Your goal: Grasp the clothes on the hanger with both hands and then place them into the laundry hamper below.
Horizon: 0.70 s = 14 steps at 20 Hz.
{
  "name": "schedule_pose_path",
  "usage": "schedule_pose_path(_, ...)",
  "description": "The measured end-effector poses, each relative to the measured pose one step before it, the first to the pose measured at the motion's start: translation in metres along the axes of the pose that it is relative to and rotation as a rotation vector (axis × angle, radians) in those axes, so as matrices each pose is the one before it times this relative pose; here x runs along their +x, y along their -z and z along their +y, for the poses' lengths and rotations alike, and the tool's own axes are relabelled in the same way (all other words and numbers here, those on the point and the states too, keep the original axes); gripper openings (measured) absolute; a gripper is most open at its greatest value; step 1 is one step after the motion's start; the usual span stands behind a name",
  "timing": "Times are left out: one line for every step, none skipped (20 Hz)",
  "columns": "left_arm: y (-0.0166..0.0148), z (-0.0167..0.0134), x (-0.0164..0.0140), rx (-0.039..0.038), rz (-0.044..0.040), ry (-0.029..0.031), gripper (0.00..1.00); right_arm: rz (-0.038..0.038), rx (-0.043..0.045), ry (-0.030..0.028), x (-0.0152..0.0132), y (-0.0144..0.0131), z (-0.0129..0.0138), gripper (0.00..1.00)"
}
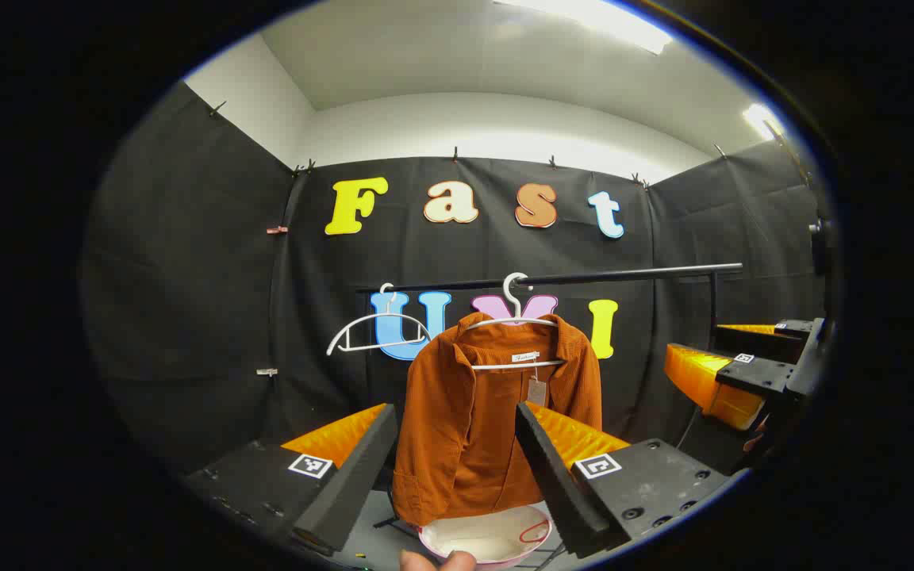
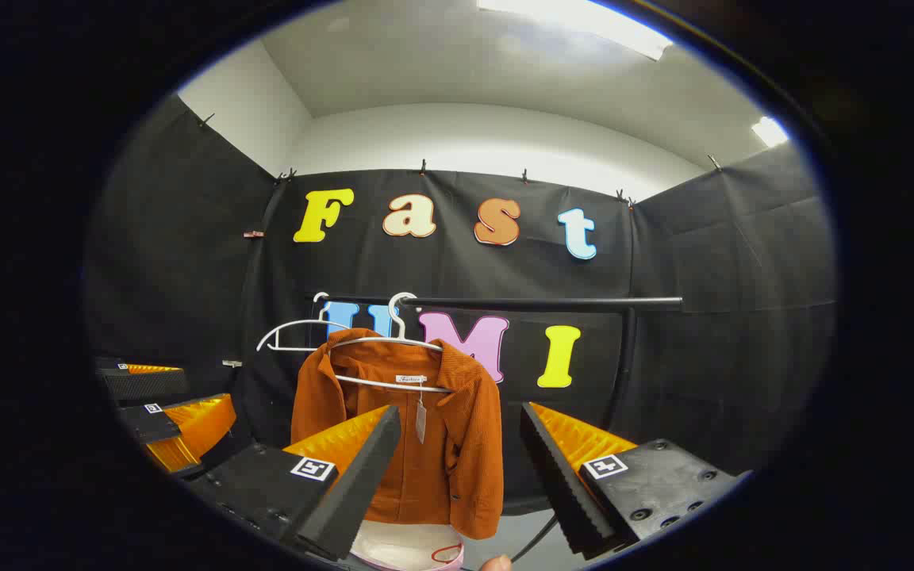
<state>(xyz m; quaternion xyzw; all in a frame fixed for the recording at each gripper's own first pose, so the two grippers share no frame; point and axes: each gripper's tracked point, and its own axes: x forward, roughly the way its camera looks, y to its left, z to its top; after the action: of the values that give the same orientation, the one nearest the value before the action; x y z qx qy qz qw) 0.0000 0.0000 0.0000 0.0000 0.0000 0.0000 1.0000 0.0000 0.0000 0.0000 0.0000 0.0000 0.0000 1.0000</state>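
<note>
While hanging: the orange shirt [image 1: 497,420] is sitting on a white hanger [image 1: 514,321] on the black rail [image 1: 568,277], above the hamper [image 1: 489,539].
Shirt vs left gripper [image 1: 457,468]: hanging beyond the fingers, seen in the gap, apart.
Shirt vs right gripper [image 2: 461,468]: ahead, left of centre, apart.
Left jaws: standing wide, gripping nothing.
Right jaws: standing wide, gripping nothing.
Spare hanger [image 1: 370,329]: hanging bare, left of the shirt.

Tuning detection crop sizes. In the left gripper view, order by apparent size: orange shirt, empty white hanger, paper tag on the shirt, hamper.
1. orange shirt
2. empty white hanger
3. paper tag

The hamper is cut off at the bottom edge and partly behind the shirt, so its rank against the hanger is unsure.
</note>
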Motion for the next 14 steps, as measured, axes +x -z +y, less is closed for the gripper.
schedule_pose_path(-0.00045,0.00022,0.00034,0.00163,-0.00008,-0.00037,0.95,-0.00038,0.00164,0.00112,-0.00003,-0.00007,-0.00020,0.96)
schedule_pose_path(0.00000,0.00124,-0.00062,0.00286,-0.00147,-0.00120,0.95,-0.00133,0.00019,0.00469,0.00055,-0.00027,-0.00056,0.97)
schedule_pose_path(-0.00059,0.00041,-0.00061,0.00192,-0.00253,-0.00064,0.95,-0.00577,0.00071,0.00681,0.00004,-0.00069,-0.00128,0.97)
schedule_pose_path(0.00018,-0.00040,0.00262,0.00022,-0.00121,-0.00004,0.95,-0.00445,0.00181,0.00440,0.00140,-0.00058,0.00074,0.97)
schedule_pose_path(-0.00024,-0.00008,0.00005,-0.00011,-0.00023,0.00035,0.95,0.00173,0.00108,0.00134,0.00098,0.00134,0.00041,0.98)
schedule_pose_path(-0.00062,-0.00110,-0.00047,0.00123,-0.00151,-0.00020,0.95,0.00568,-0.00012,0.00051,-0.00039,0.00277,-0.00127,0.97)
schedule_pose_path(-0.00083,-0.00073,0.00033,0.00179,0.00051,0.00113,0.95,0.00414,0.00127,0.00087,-0.00027,0.00092,-0.00073,0.98)
schedule_pose_path(0.00023,0.00061,0.00011,0.00181,-0.00023,-0.00134,0.95,0.00235,0.00341,0.00169,0.00033,-0.00074,-0.00004,0.97)
schedule_pose_path(0.00006,0.00008,0.00000,0.00283,0.00025,-0.00119,0.95,-0.00013,0.00243,-0.00064,-0.00010,-0.00032,0.00050,0.97)
schedule_pose_path(0.00103,-0.00048,0.00074,0.00098,0.00062,-0.00163,0.95,-0.00024,-0.00152,0.00039,0.00037,-0.00045,-0.00017,0.97)
schedule_pose_path(-0.00013,0.00019,0.00048,-0.00078,0.00256,-0.00010,0.95,-0.00028,-0.00249,0.00082,0.00073,-0.00059,-0.00061,0.97)
schedule_pose_path(0.00086,-0.00037,-0.00014,-0.00205,0.00088,-0.00048,0.92,-0.00010,-0.00057,-0.00123,-0.00025,0.00048,0.00062,0.97)
schedule_pose_path(-0.00134,-0.00023,0.00047,-0.00136,-0.00104,0.00063,0.92,0.00095,-0.00010,-0.00039,-0.00029,-0.00023,0.00035,0.97)
schedule_pose_path(0.00040,0.00079,0.00013,-0.00113,-0.00166,-0.00102,0.95,0.00130,-0.00002,0.00086,-0.00025,-0.00019,-0.00040,0.98)
